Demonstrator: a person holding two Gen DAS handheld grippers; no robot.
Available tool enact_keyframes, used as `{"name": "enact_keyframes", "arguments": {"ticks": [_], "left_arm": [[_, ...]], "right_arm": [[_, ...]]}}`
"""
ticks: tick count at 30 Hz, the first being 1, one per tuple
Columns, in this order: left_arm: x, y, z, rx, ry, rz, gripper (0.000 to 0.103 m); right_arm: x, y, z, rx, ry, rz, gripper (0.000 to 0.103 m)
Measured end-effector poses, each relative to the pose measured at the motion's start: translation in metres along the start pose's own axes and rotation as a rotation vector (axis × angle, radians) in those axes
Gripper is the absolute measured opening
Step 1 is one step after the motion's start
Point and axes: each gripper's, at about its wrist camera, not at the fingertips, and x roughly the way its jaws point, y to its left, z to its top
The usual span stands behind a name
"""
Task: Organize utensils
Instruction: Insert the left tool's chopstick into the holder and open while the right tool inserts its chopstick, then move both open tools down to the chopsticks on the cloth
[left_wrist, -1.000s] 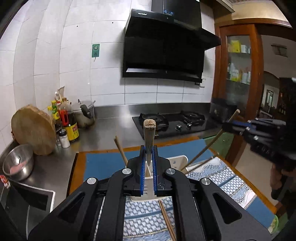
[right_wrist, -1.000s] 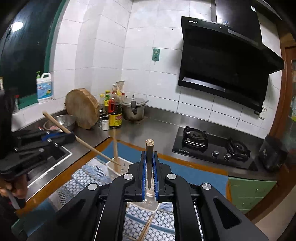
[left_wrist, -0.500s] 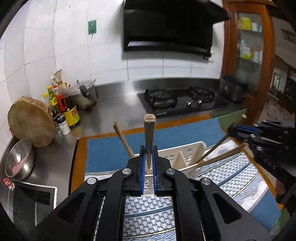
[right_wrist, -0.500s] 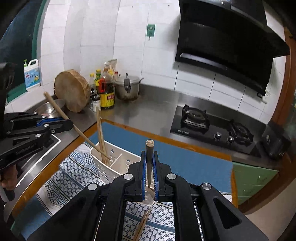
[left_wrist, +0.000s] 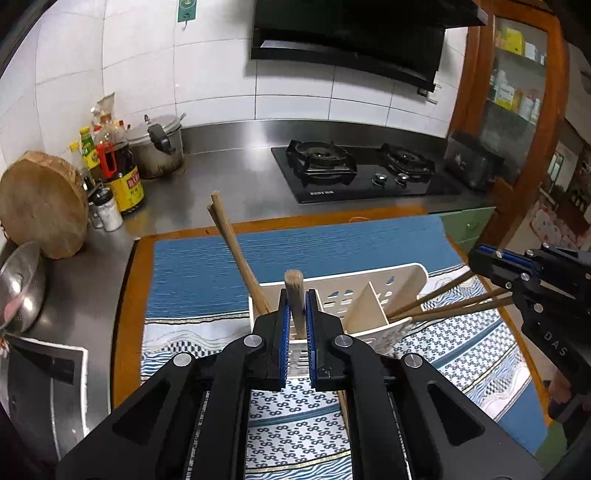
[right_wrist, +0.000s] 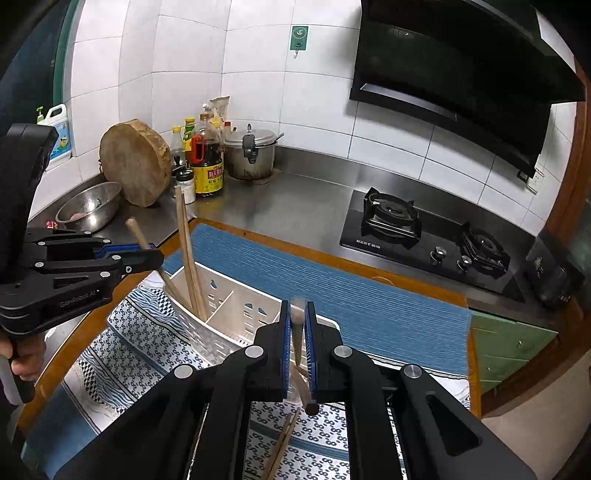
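Note:
A white slotted utensil caddy (left_wrist: 373, 295) stands on the patterned cloth; it also shows in the right wrist view (right_wrist: 229, 310). My left gripper (left_wrist: 294, 321) is shut on a wooden chopstick (left_wrist: 293, 295), its lower end over the caddy's left compartment, where two chopsticks (left_wrist: 236, 251) lean. My right gripper (right_wrist: 296, 332) is shut on a wooden chopstick (right_wrist: 297, 332) above the caddy's right end. Several chopsticks (left_wrist: 454, 306) lean out of the right compartment toward the right gripper (left_wrist: 517, 273). The left gripper (right_wrist: 110, 258) shows at left in the right wrist view.
A blue mat (left_wrist: 295, 251) and patterned cloth (right_wrist: 140, 347) cover a wooden board. Loose chopsticks (right_wrist: 282, 443) lie on the cloth near me. A gas hob (left_wrist: 362, 173), pot (left_wrist: 159, 147), sauce bottles (left_wrist: 122, 173), round chopping block (left_wrist: 40, 210) and steel bowl (right_wrist: 88, 206) stand on the steel counter.
Both grippers have dropped and tilted down toward the caddy, each still holding its chopstick. The caddy now looks closer and larger in both views.

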Motion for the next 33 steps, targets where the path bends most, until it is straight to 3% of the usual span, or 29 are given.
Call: {"name": "enact_keyframes", "arguments": {"ticks": [3,6,16,18,21,28,33], "left_arm": [[-0.001,0.001,0.0,-0.004,-0.011,-0.005,0.01],[-0.008,0.0,0.0,-0.004,-0.038,-0.001,0.02],[-0.058,-0.009,-0.018,-0.004,-0.136,-0.017,0.021],[-0.068,-0.011,-0.031,-0.012,-0.142,-0.024,0.021],[-0.079,-0.014,-0.053,-0.03,-0.153,-0.029,0.043],[-0.09,-0.024,-0.115,-0.034,-0.13,-0.037,0.046],[-0.084,-0.03,-0.167,-0.023,-0.09,0.015,0.049]], "right_arm": [[-0.002,0.0,0.001,-0.002,-0.007,0.001,0.013],[-0.008,0.0,0.0,-0.008,-0.022,-0.004,0.026],[-0.066,-0.005,-0.023,0.002,-0.105,-0.003,0.035],[-0.079,-0.006,-0.038,0.014,-0.11,-0.002,0.038],[-0.09,-0.005,-0.06,0.021,-0.106,-0.007,0.038],[-0.1,0.002,-0.133,0.06,-0.049,-0.014,0.039],[-0.094,0.012,-0.184,0.081,0.007,-0.022,0.039]]}}
